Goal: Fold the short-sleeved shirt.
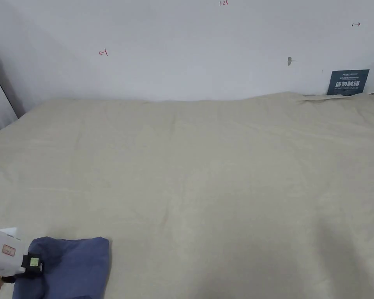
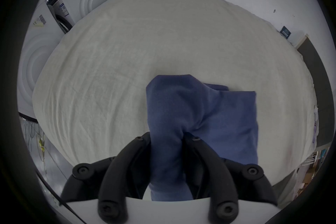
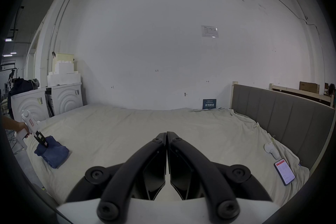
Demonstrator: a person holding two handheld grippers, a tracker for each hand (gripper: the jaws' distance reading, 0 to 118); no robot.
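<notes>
Here the left gripper [image 2: 166,138] pinches a bunched part of the folded blue shirt [image 2: 209,118], which lies at the near left corner of the bed [image 1: 221,163]. The right gripper [image 3: 166,134] hangs over the sheet well to the right, its jaws pressed together on nothing.

On the wall [image 1: 190,46] I can make out small red marks, one perhaps reading "1.23". The dark blue sign [image 1: 348,82] carries pale lettering too small to read.

White wall [image 3: 163,37] behind bed, cream sheet [image 1: 205,163] wrinkled. Grey padded headboard [image 3: 283,118] at right. Two white washing machines [image 3: 65,98] at left corner, foam blocks [image 3: 63,73] stacked on top. Small blue sign [image 1: 348,82] against wall.
</notes>
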